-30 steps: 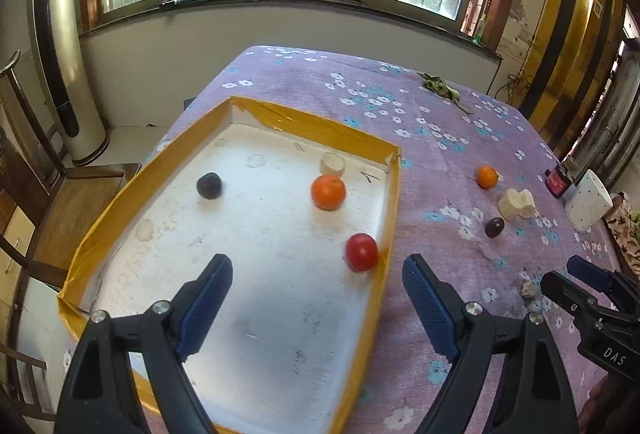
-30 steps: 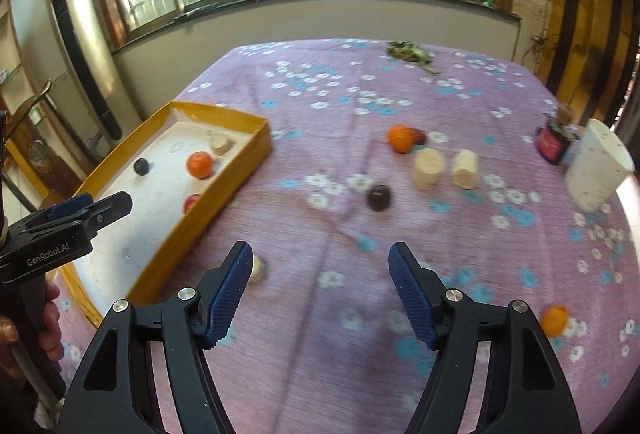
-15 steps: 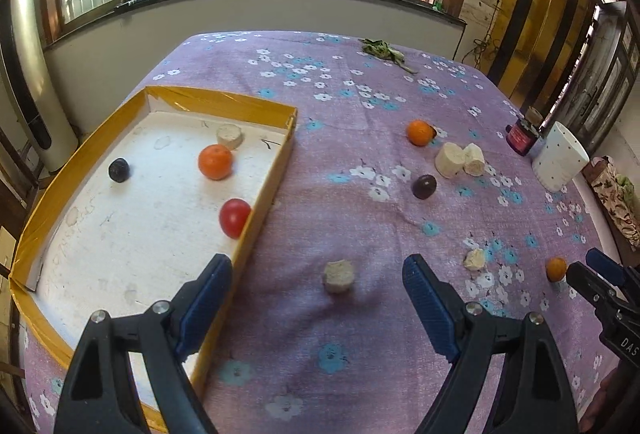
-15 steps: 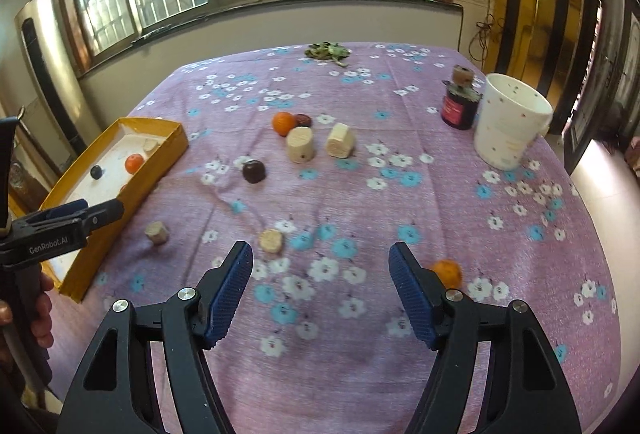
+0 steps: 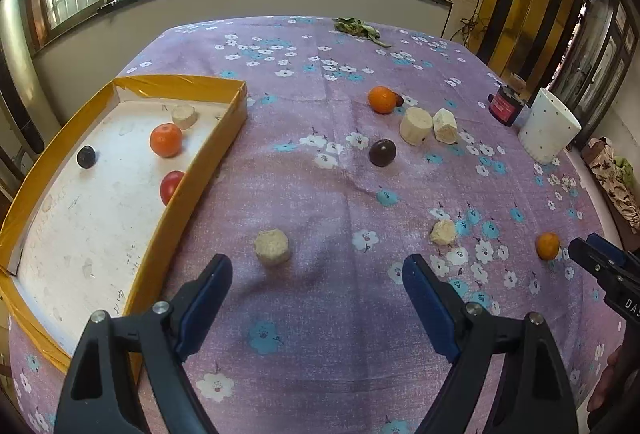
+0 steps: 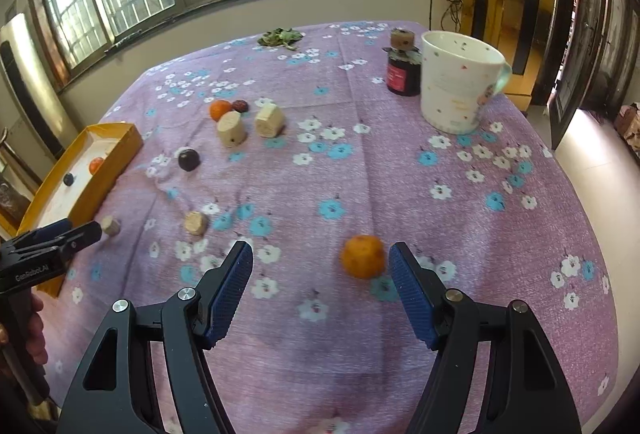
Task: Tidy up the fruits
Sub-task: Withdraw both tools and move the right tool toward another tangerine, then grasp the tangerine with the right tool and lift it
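A: What do the grippers look like?
B: Left gripper (image 5: 316, 290) and right gripper (image 6: 320, 282): black frames, ribbed blue pads (image 6: 234, 286), silver screws.
A: Markings?
B: White lettering, lower left.

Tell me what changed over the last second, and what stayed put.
Both grippers swung away from the yellow tray towards the loose fruit. The left gripper now faces a pale chunk; the right gripper has a small orange near its right finger. Both stay open and empty. No fruit moved.
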